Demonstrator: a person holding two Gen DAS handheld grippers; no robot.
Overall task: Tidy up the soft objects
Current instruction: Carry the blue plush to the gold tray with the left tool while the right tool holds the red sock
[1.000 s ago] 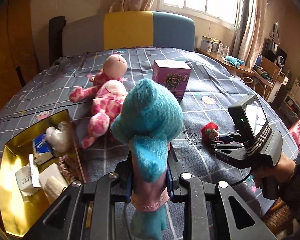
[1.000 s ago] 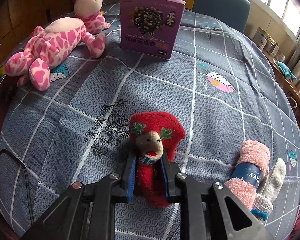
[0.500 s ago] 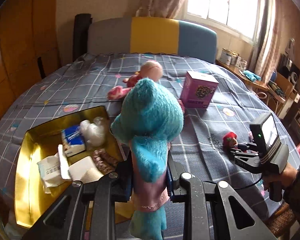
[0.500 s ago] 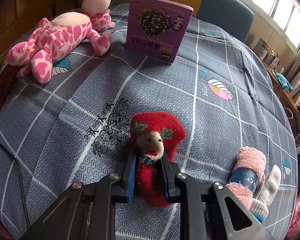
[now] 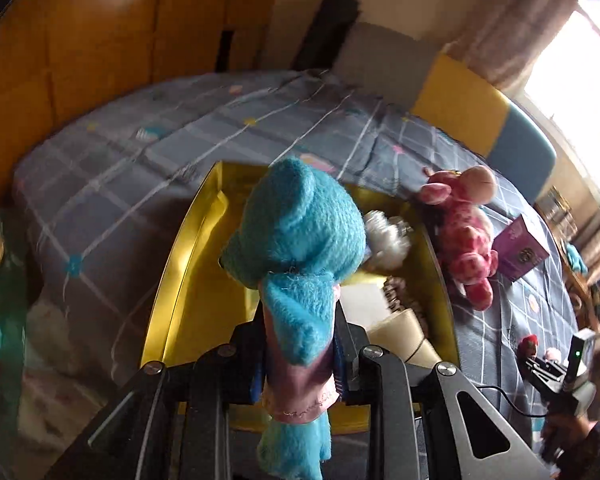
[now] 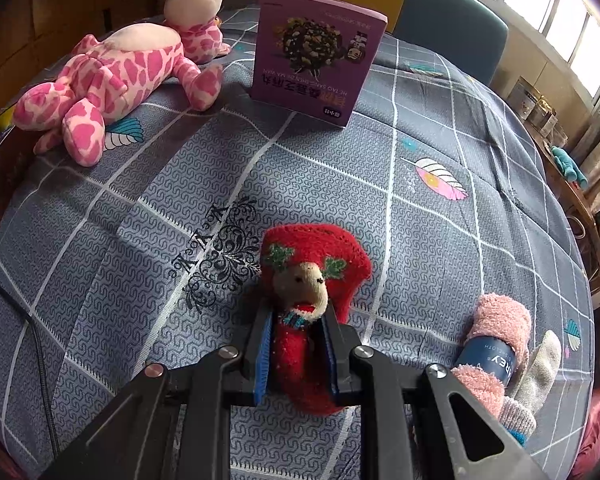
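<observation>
My left gripper (image 5: 298,336) is shut on a fluffy blue plush toy (image 5: 296,232) with a lilac skirt and holds it up over the gold tray (image 5: 188,248). The tray holds a white fluffy item (image 5: 388,236), paper packets and a cream roll. My right gripper (image 6: 296,332) is shut on a red knitted toy (image 6: 312,276) with a beige face, which lies on the grey bedspread. The right gripper also shows far right in the left wrist view (image 5: 540,364). A pink spotted plush (image 6: 112,80) lies beside the tray, also in the left wrist view (image 5: 460,232).
A purple box (image 6: 316,56) stands upright on the bedspread behind the red toy. A rolled pink towel with a blue band (image 6: 492,348) and a grey sock (image 6: 536,376) lie at the right. A black cable (image 6: 36,344) runs at the left. A colour-block headboard (image 5: 460,100) stands behind.
My left gripper has swung left with the blue plush, and the gold tray now sits right under it. The right gripper has stayed on the red toy, barely moving.
</observation>
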